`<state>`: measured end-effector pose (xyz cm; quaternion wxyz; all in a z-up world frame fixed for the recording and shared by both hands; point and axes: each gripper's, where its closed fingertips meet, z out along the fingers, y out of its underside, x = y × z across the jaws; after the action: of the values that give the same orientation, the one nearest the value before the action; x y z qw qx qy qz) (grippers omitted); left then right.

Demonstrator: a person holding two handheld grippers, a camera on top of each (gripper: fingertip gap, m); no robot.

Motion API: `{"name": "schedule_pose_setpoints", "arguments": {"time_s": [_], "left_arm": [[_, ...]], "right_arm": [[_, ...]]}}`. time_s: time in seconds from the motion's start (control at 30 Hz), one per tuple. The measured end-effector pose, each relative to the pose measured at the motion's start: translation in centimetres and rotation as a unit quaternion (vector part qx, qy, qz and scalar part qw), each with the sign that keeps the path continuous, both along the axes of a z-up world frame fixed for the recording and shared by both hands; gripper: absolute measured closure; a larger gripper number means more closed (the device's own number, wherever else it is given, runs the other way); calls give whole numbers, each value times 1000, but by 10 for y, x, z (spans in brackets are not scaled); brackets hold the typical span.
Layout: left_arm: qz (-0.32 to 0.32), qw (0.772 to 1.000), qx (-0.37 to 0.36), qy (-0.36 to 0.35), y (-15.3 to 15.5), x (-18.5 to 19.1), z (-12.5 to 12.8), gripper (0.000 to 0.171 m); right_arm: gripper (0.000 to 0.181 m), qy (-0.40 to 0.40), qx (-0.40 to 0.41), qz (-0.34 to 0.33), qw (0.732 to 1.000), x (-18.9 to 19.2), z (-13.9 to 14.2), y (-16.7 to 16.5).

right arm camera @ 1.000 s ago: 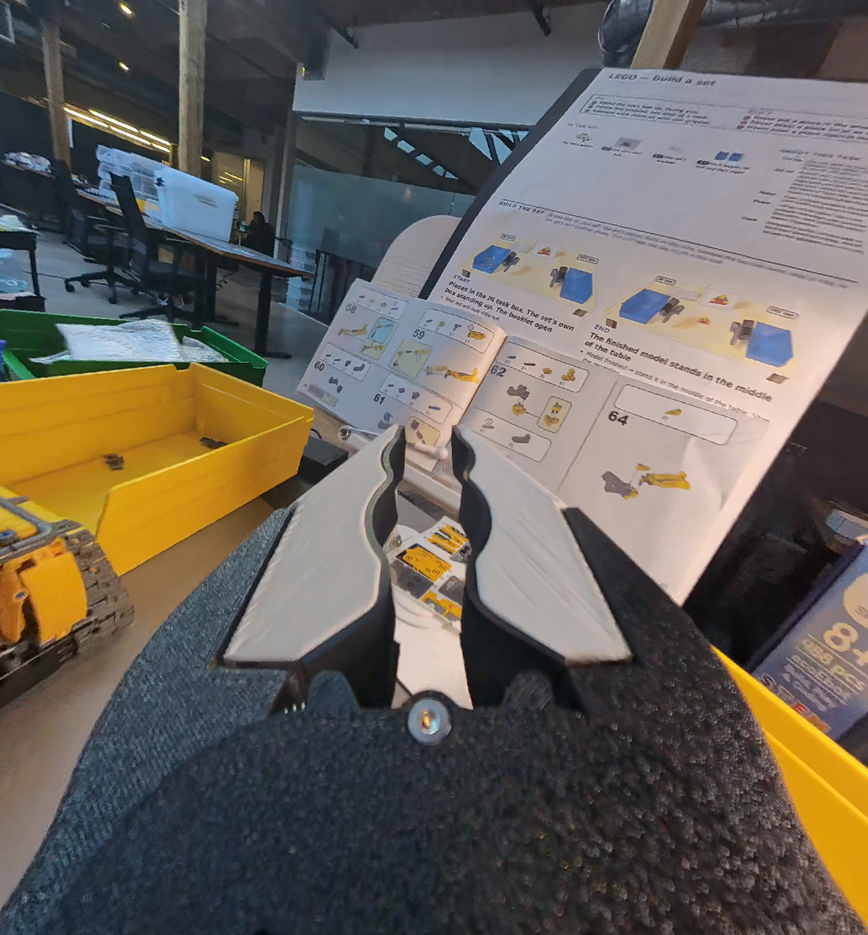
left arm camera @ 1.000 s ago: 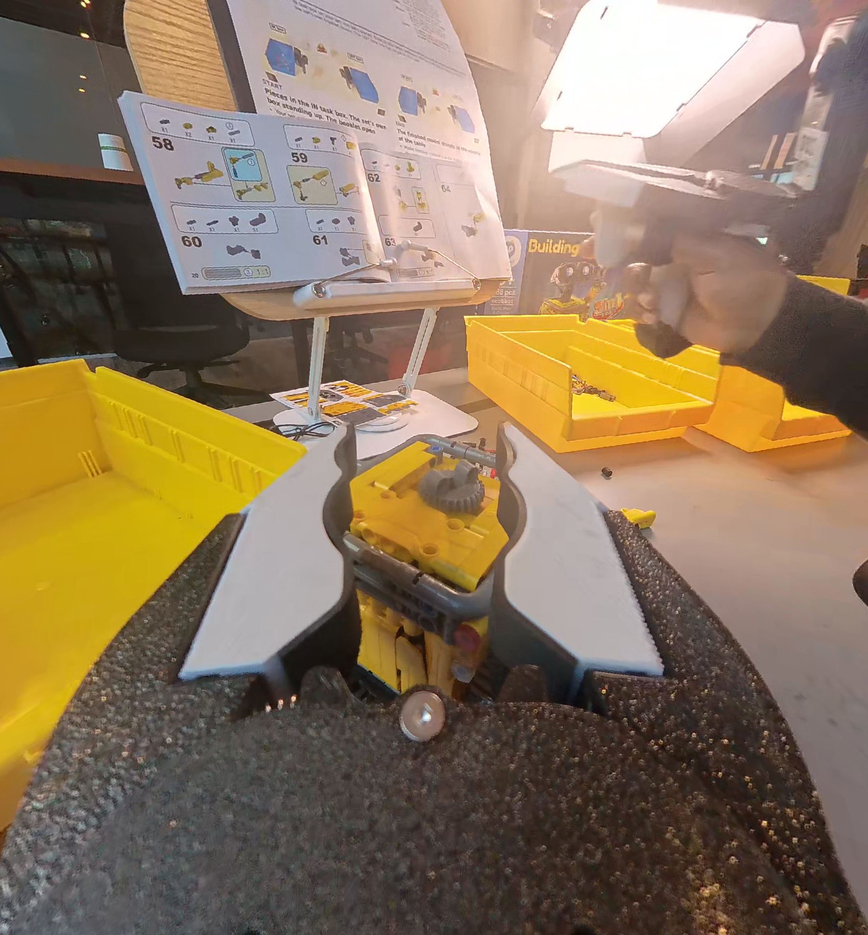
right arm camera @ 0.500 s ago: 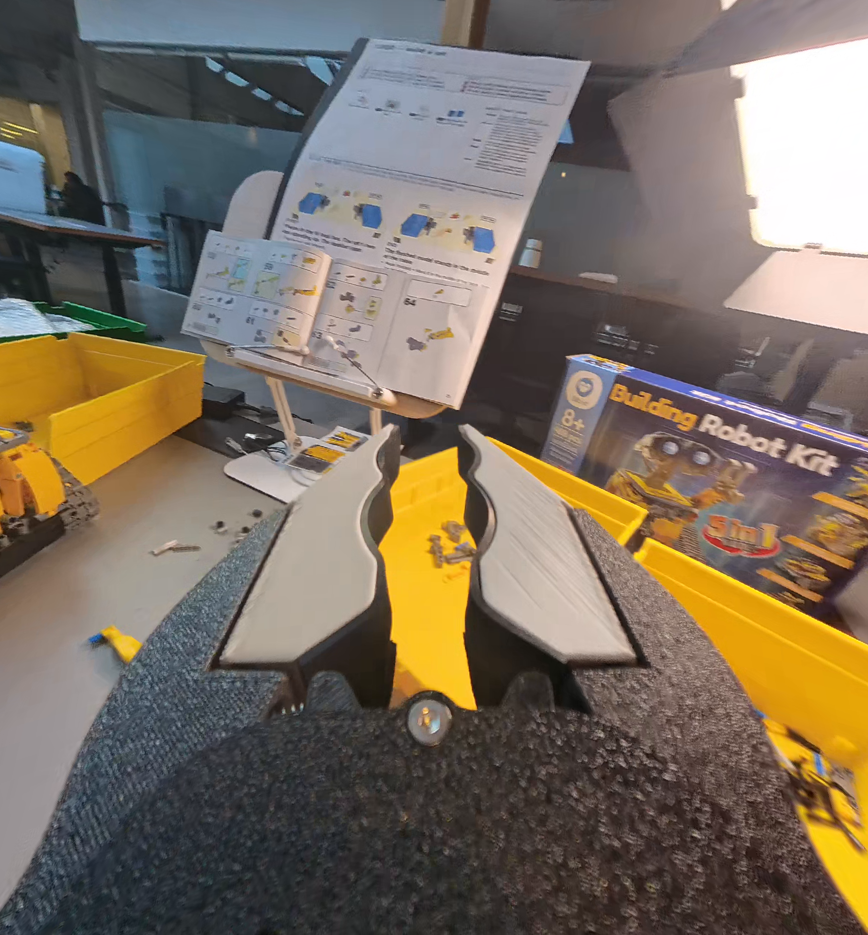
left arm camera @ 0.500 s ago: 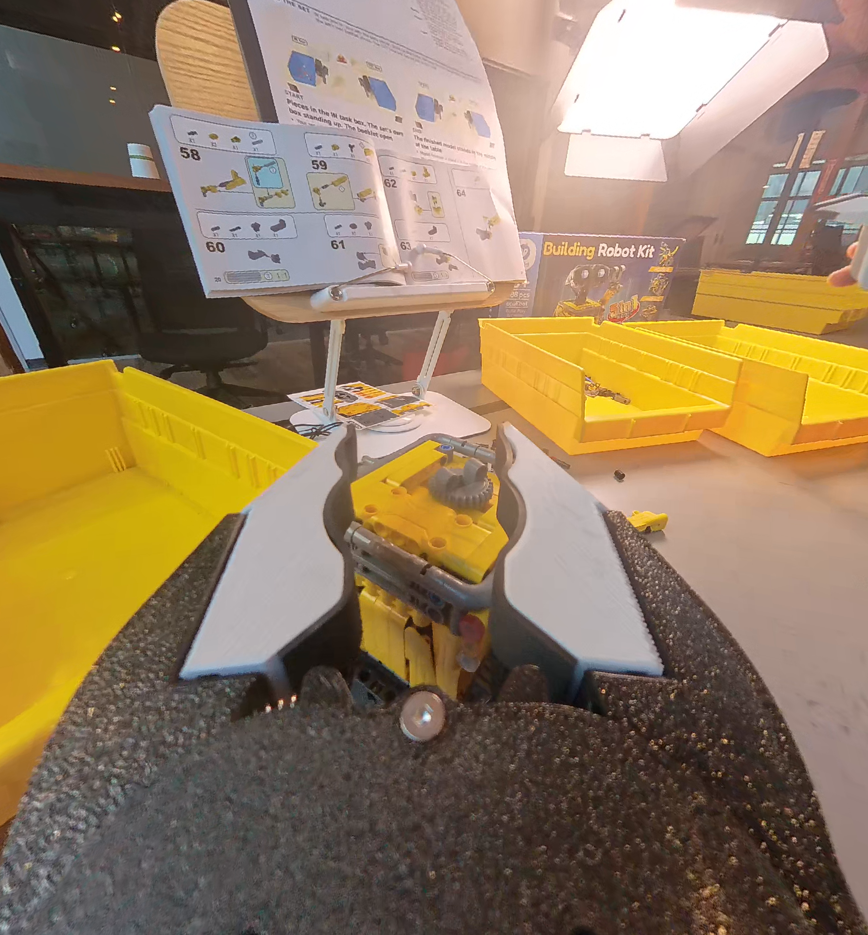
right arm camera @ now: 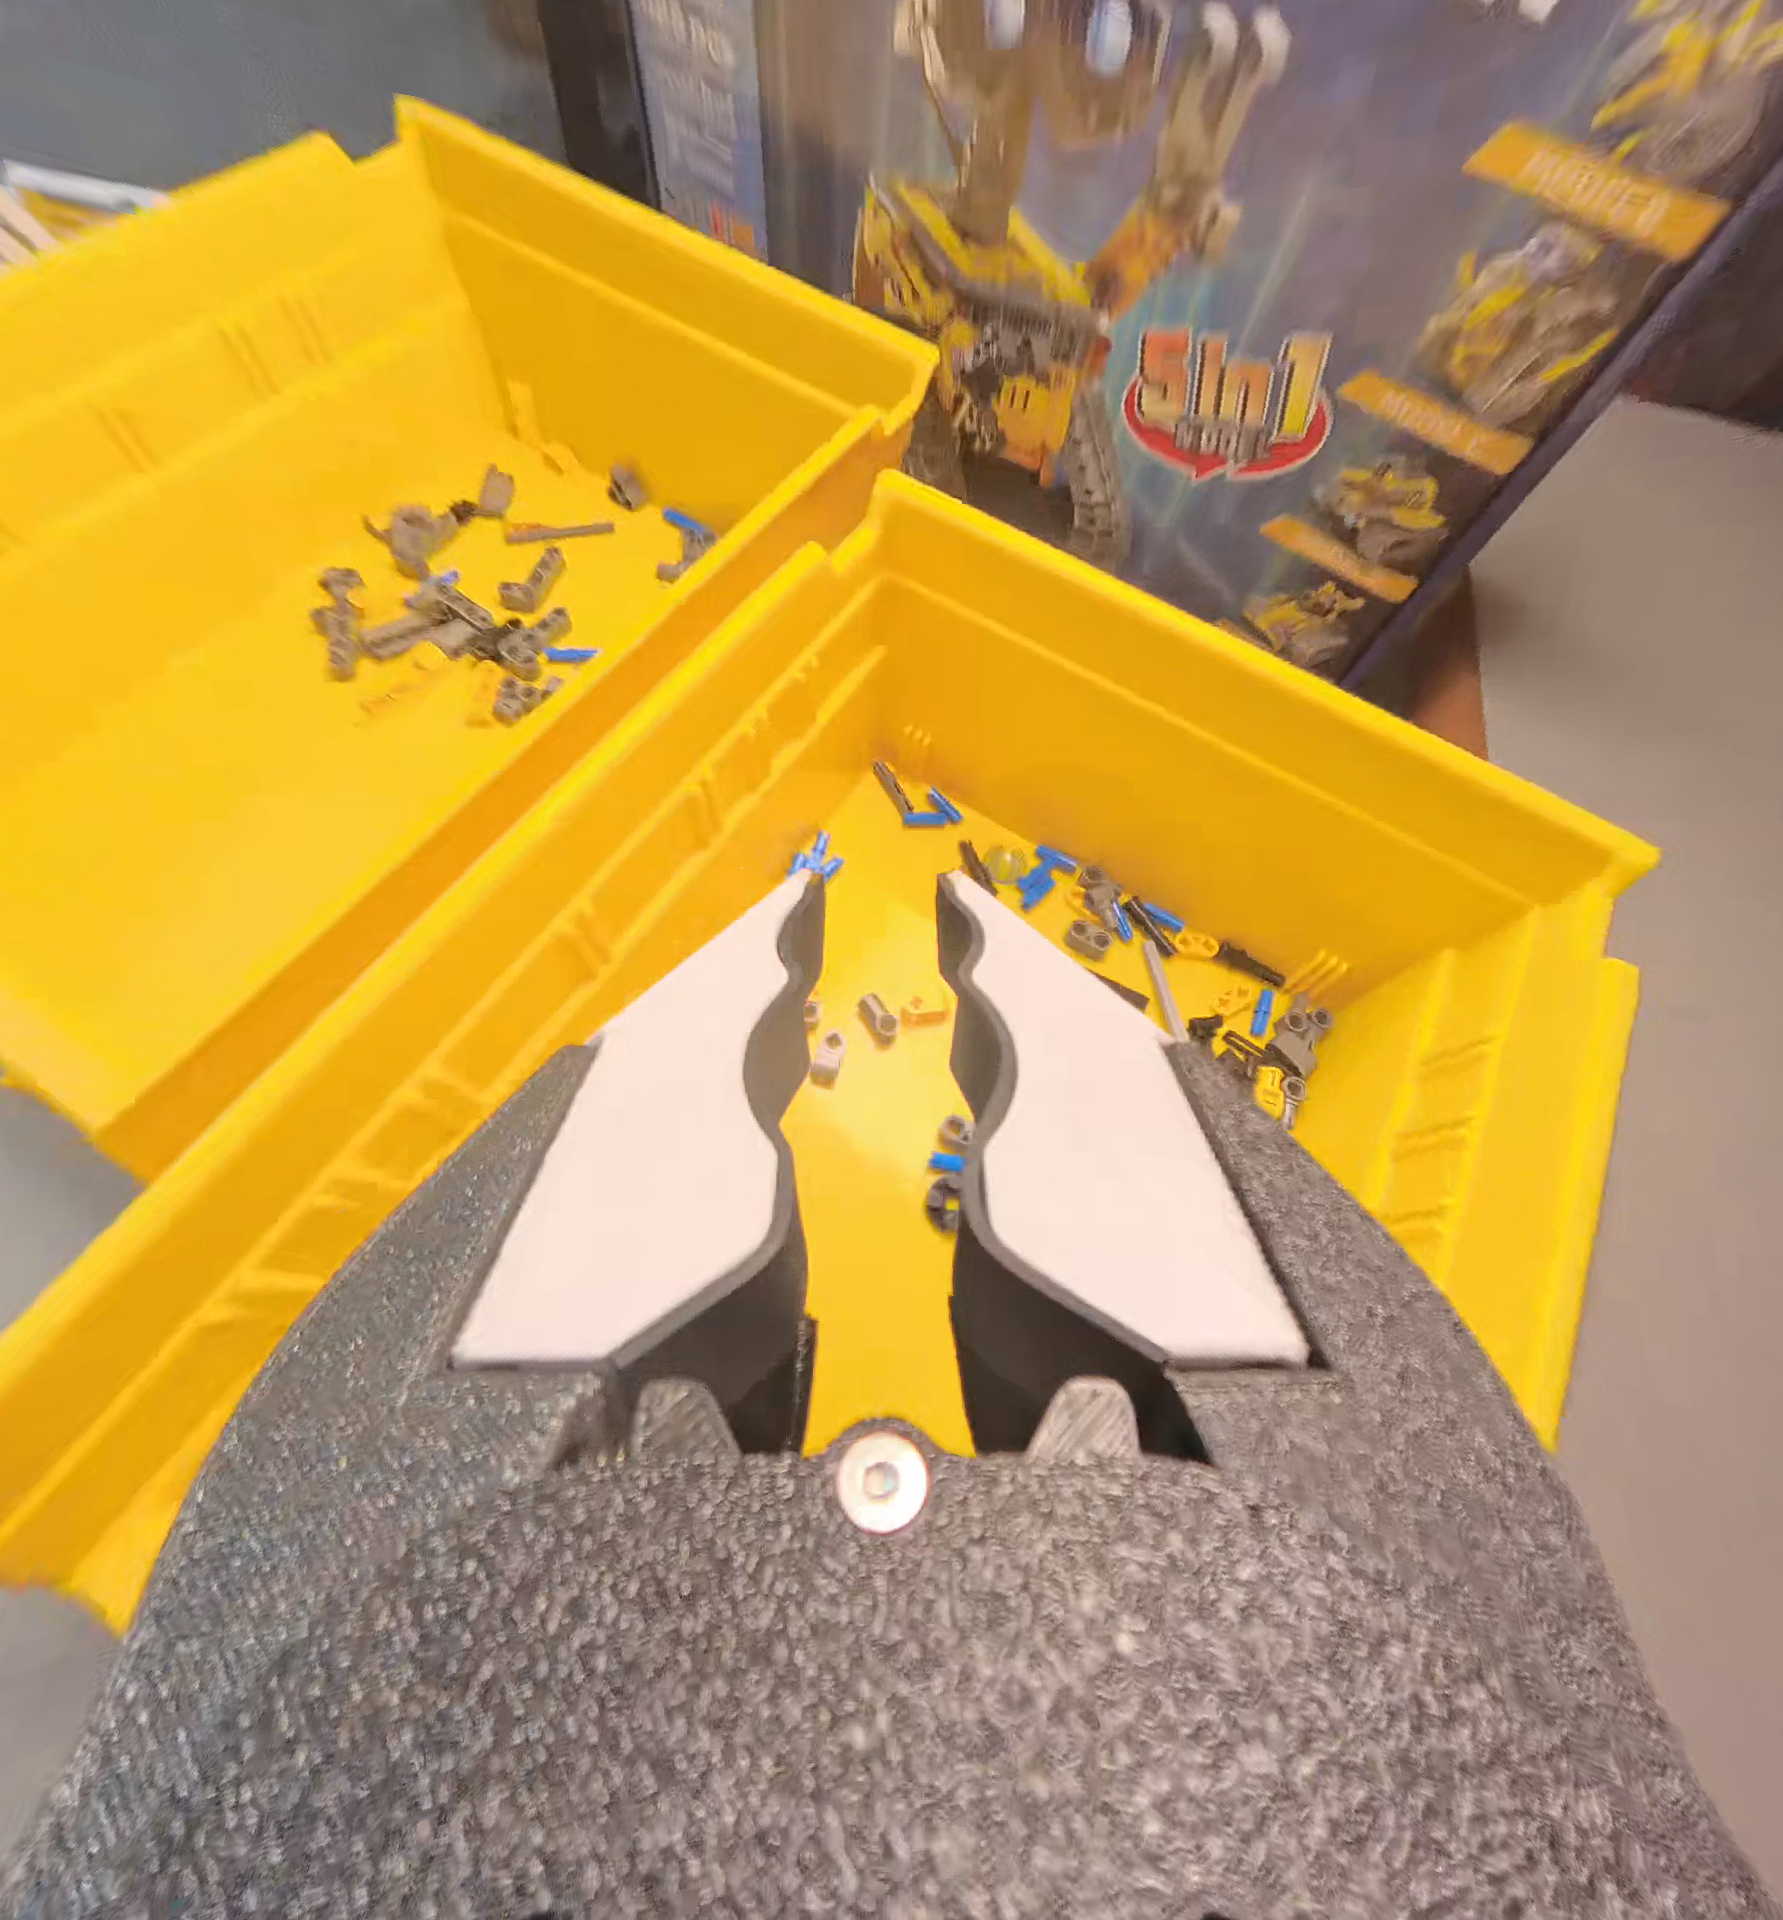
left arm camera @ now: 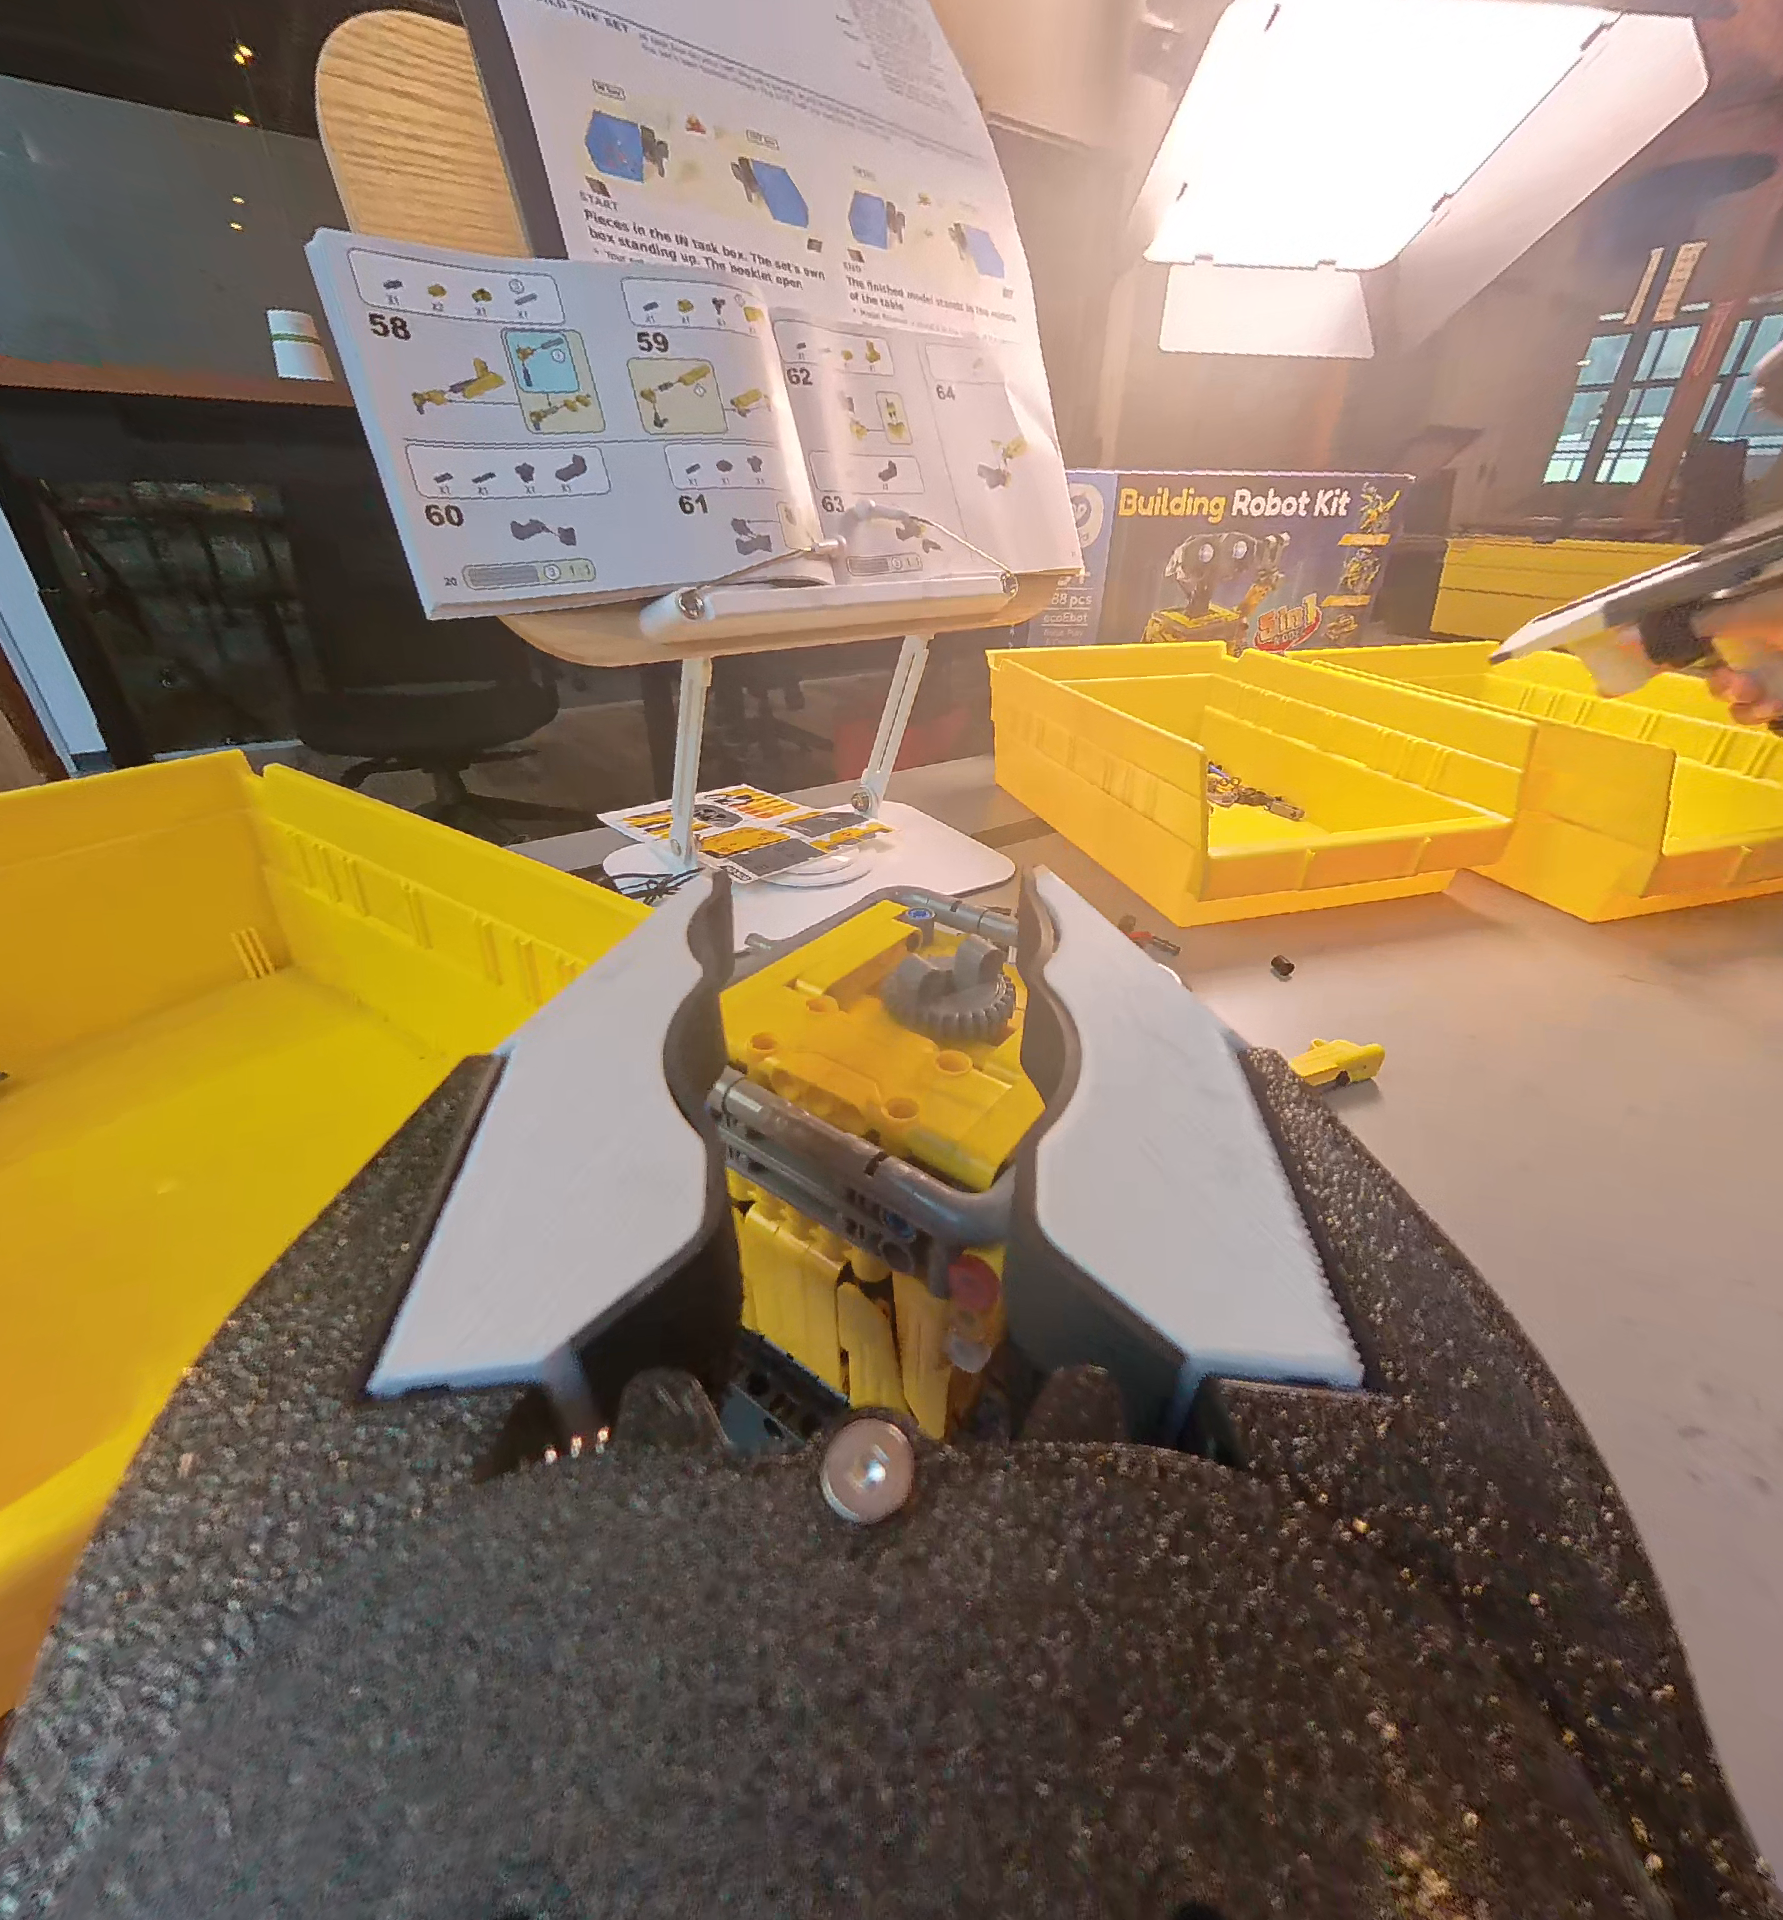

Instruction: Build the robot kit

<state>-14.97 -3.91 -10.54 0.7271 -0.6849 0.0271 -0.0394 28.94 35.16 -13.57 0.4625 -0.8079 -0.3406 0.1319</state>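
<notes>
The grey counter (left arm camera: 1593,1195) is the biggest thing here, and it carries everything else. On the left side sits a big yellow bin (left arm camera: 139,1091) with almost nothing in it. On the right side sit two more yellow bins, side by side and touching: the near bin (right arm camera: 1230,727) and the far bin (right arm camera: 191,779). A blue toy box (right arm camera: 1282,312) stands just behind them. At the back of the counter, an open picture booklet (left arm camera: 575,436) rests on a white stand. The left claw (left arm camera: 871,894) is closed around a yellow brick model (left arm camera: 866,1049). It holds the model above the counter, between the big bin and the two bins. Both fingers press on the model's sides, so the grip looks snug and even. The model sits level, with a grey gear (left arm camera: 949,992) on top. The right claw (right arm camera: 876,883) holds nothing, and its fingers are only a little way apart. It hangs over the near bin, pointing down at a scatter of tiny blue, black and grey pieces (right arm camera: 1126,925), but touches none of them. The far bin has a small pile of grey pieces (right arm camera: 451,603). One small yellow piece (left arm camera: 1334,1060) lies alone on the counter.
</notes>
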Motion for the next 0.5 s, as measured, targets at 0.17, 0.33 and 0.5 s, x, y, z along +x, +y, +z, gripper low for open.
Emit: {"name": "schedule_pose_setpoints", "arguments": {"time_s": [0.17, 0.33, 0.5], "left_arm": [[-4, 1000, 1, 19, 0, 2, 0, 118], [-12, 1000, 10, 18, -1, 2, 2, 119], [-24, 999, 13, 18, 1, 7, -1, 120]], "right_arm": [[162, -25, -89, 31, 995, -23, -57, 47], [162, -91, -106, 42, 989, -37, -90, 77], [163, -111, -144, 46, 982, -43, -103, 89]]}}
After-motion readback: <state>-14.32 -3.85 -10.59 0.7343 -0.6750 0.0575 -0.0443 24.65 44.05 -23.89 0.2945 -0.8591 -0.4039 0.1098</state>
